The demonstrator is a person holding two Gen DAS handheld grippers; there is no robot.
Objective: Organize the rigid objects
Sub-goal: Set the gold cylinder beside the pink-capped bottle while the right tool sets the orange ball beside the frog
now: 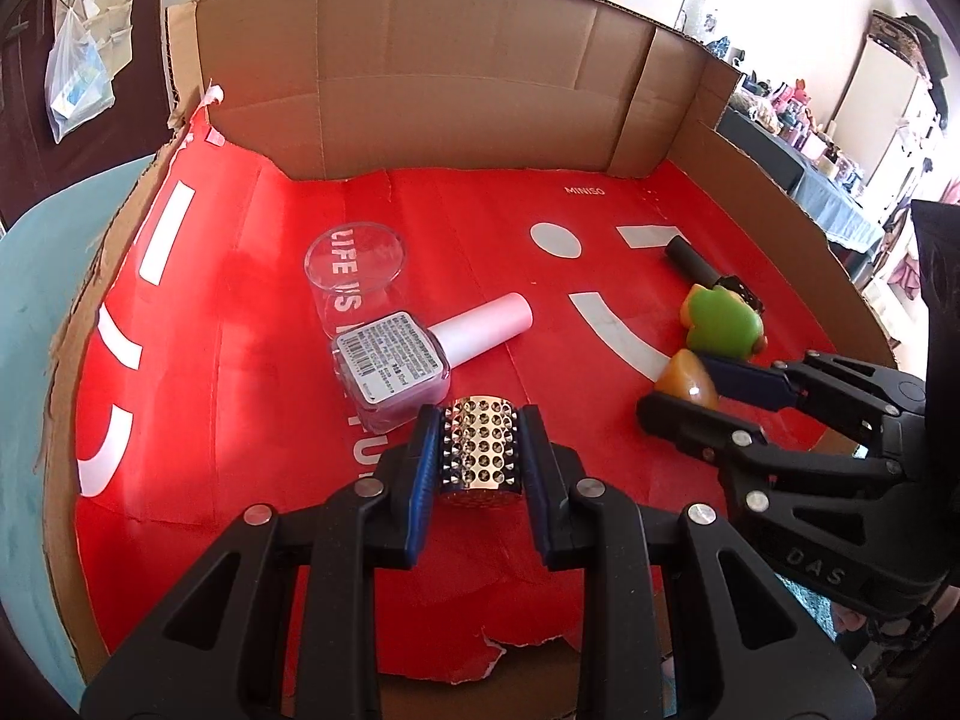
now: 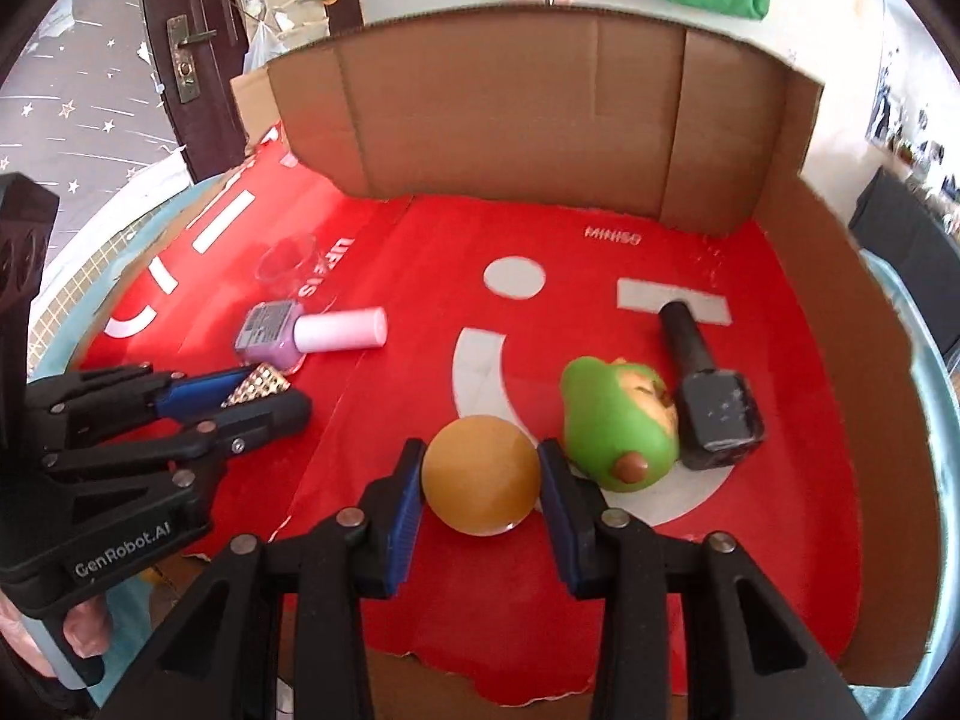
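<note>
My left gripper [image 1: 478, 450] is shut on a gold studded cylinder [image 1: 478, 450] just above the red mat; it also shows in the right wrist view [image 2: 258, 385]. My right gripper [image 2: 482, 480] is shut on an amber rounded stone [image 2: 480, 474], which also shows in the left wrist view [image 1: 687, 381]. A lilac nail polish bottle with a pink cap [image 1: 414, 354] lies on its side beyond the left gripper. A clear glass cup [image 1: 354, 276] stands behind it. A green pear-shaped toy [image 2: 618, 426] and a black nail polish bottle [image 2: 708, 384] lie right of the stone.
Everything sits on a red Miniso mat [image 1: 240, 390] inside a flattened cardboard box with an upright back wall [image 1: 450, 78] and a raised right flap [image 2: 840, 330]. The mat's front edge [image 1: 498, 654] is torn. A teal table edge [image 1: 24, 360] lies left.
</note>
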